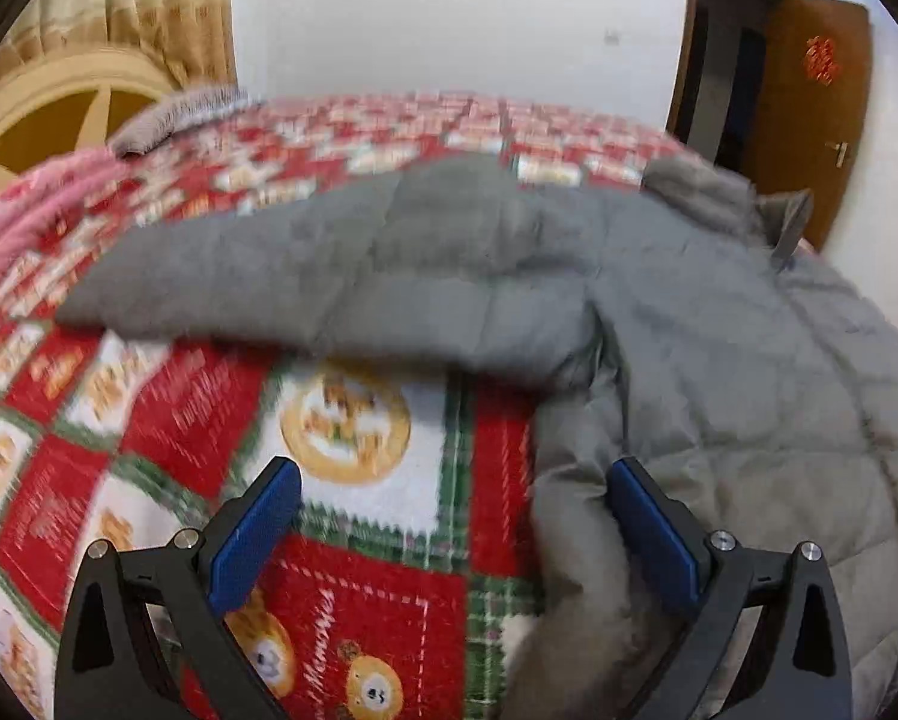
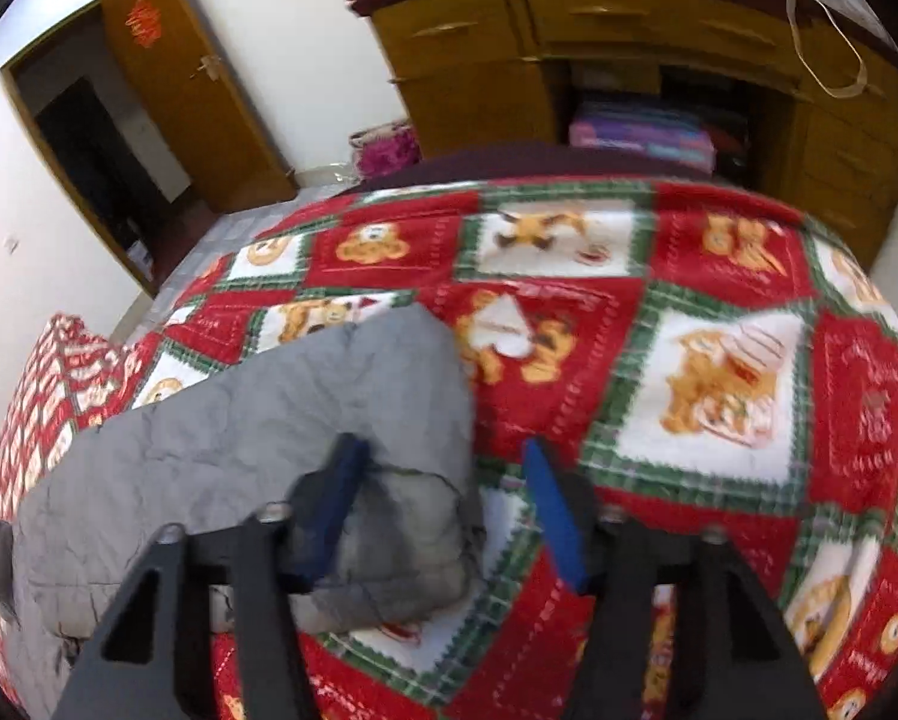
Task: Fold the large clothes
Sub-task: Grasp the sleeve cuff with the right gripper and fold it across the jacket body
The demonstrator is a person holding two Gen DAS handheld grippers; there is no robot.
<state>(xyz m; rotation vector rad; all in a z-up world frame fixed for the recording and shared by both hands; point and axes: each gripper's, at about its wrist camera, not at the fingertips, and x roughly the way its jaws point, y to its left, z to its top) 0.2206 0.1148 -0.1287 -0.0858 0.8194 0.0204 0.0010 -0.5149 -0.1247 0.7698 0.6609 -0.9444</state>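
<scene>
Wooden dresser (image 2: 647, 60) only beyond right gripper (image 2: 443, 504), curtain (image 1: 143, 6) left's.

Gray jacket (image 1: 719, 360) cut off at right edge; blanket (image 1: 209, 396) print motion-blurred.

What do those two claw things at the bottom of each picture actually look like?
Both are alike. The left gripper and right gripper each have two black angular arms with triangular cut-outs and silver round bolts. Flat blue pads line the fingers' inner faces. No cables, markings or sleeves show.
</scene>
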